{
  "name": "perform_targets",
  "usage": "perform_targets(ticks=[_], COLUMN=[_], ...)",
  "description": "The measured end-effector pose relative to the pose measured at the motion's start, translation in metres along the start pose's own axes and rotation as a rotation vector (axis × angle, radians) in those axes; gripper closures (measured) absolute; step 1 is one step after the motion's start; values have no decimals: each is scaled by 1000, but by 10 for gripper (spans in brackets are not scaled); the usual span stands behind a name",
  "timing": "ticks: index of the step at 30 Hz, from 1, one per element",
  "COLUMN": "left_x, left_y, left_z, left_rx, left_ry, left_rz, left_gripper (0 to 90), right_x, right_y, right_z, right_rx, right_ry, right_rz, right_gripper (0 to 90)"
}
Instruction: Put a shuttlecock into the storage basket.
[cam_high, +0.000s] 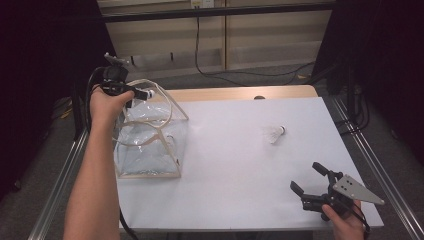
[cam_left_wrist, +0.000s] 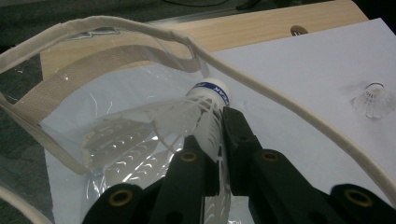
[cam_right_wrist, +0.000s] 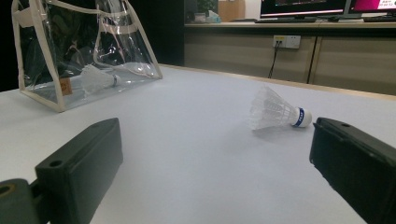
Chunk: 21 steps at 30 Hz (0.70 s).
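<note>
My left gripper (cam_high: 136, 92) (cam_left_wrist: 212, 126) is shut on a white shuttlecock (cam_left_wrist: 210, 100) with a blue band round its cork, pinching the skirt. It hangs over the open mouth of a clear plastic bag (cam_high: 150, 145) (cam_left_wrist: 280, 98) (cam_right_wrist: 46, 56) with cream trim and straps. Another shuttlecock (cam_right_wrist: 95, 79) lies inside the bag near its bottom. A third shuttlecock (cam_high: 274, 134) (cam_left_wrist: 372, 100) (cam_right_wrist: 275, 112) lies on its side on the white table, cork to the right. My right gripper (cam_high: 306, 177) (cam_right_wrist: 215, 158) stands open near the front right corner, pointing towards that one, nothing between its fingers.
The white tabletop (cam_high: 235, 170) has a wooden strip (cam_high: 235, 93) along its far edge. Metal rails run along both sides of the table. Cables hang by the cabinets (cam_high: 220, 35) behind it.
</note>
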<state>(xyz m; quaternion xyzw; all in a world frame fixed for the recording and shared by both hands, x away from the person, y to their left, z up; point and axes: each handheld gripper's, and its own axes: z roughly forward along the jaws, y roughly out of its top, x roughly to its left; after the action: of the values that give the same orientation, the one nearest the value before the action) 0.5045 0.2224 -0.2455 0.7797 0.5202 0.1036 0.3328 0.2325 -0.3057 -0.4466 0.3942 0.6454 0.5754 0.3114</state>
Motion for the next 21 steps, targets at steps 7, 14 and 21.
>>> perform_targets(ticks=[7, 14, 21], left_x=[2, 4, 6], left_y=[0, 0, 0], left_z=[4, 7, 11], left_rx=[-2, 6, 10], left_ry=[8, 10, 18], left_rz=[-8, -10, -14], left_gripper=[865, 865, 865], right_x=[0, 0, 0], right_y=[0, 0, 0], right_z=[0, 0, 0], right_rx=[-1, 1, 0], right_ry=[0, -1, 1], right_rz=[3, 5, 8], right_gripper=[23, 23, 23])
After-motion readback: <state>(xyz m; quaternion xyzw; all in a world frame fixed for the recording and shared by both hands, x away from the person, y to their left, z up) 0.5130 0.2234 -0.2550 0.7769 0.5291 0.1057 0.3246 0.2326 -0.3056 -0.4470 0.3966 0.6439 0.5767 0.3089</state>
